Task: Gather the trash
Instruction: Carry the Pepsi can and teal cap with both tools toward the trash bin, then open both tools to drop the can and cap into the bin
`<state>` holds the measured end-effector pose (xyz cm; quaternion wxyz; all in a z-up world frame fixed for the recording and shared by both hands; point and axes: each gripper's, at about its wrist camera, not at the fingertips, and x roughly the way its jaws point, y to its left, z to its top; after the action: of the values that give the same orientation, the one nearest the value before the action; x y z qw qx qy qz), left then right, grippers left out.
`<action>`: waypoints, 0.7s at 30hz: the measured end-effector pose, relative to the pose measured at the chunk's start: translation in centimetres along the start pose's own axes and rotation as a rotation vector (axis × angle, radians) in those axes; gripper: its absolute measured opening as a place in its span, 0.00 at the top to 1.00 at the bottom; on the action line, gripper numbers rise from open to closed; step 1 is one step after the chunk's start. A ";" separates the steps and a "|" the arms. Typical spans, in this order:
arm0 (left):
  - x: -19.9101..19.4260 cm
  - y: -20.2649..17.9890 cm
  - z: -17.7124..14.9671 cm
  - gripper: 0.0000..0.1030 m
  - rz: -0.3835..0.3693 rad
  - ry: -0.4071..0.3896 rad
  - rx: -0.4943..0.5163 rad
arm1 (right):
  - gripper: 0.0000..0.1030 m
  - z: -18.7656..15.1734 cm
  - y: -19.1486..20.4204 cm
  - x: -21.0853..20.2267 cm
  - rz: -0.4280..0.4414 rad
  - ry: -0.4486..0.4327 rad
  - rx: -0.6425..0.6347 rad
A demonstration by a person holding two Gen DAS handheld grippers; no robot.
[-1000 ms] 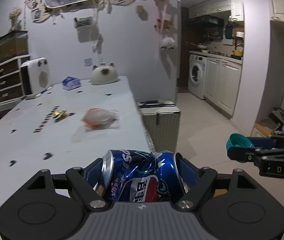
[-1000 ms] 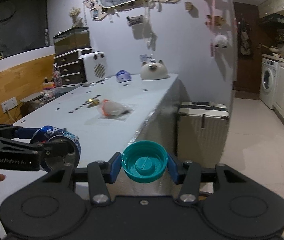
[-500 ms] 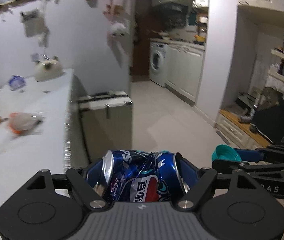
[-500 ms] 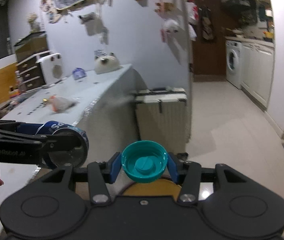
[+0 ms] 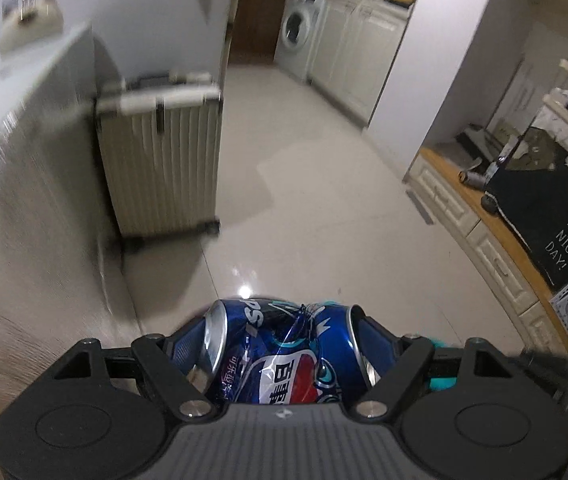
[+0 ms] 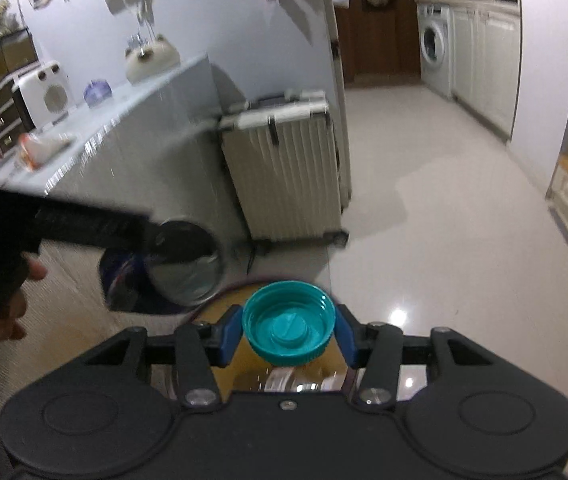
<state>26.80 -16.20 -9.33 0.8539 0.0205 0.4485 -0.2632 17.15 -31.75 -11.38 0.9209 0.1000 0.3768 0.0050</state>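
Left wrist view: the left gripper (image 5: 284,354) is clamped end to end on a crushed blue can (image 5: 280,356) at lower centre, carried over the pale floor (image 5: 324,200). A ribbed suitcase (image 5: 160,168) stands at centre left beside the table (image 5: 24,160). No bin shows here.

Right wrist view: the right gripper (image 6: 289,330) pinches a teal cap (image 6: 289,326) at lower centre, its hollow side facing the camera, and below it sits what looks like the neck and amber body of a bottle. At left the other gripper shows blurred, with the can's end. A wrapper (image 6: 42,146) lies on the table at far left.

Judged step: both pieces are in hand and in transit to a bin. Next calls for finding it, lowering over its mouth and letting go
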 end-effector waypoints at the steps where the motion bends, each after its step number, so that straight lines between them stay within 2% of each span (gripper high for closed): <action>1: 1.2 0.2 0.0 0.21 -0.008 0.023 -0.017 | 0.51 -0.3 0.0 1.0 0.004 0.019 0.005; 9: 8.2 2.1 -0.9 0.21 -0.028 0.172 -0.115 | 0.51 -4.3 0.1 8.4 0.040 0.161 0.074; 14: 10.8 4.2 -1.9 0.21 -0.026 0.272 -0.235 | 0.51 -5.6 0.4 11.1 0.065 0.217 0.134; 18: 11.5 4.9 -2.1 0.19 -0.004 0.302 -0.252 | 0.51 -6.2 0.8 12.6 0.075 0.252 0.153; 21: 11.8 5.0 -2.3 0.13 -0.019 0.306 -0.277 | 0.51 -6.8 0.9 13.5 0.080 0.278 0.173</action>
<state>32.84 -16.34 -20.84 0.7680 -0.0615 0.6051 -0.2007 22.13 -28.55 -25.27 0.8469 0.1923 0.4953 0.0231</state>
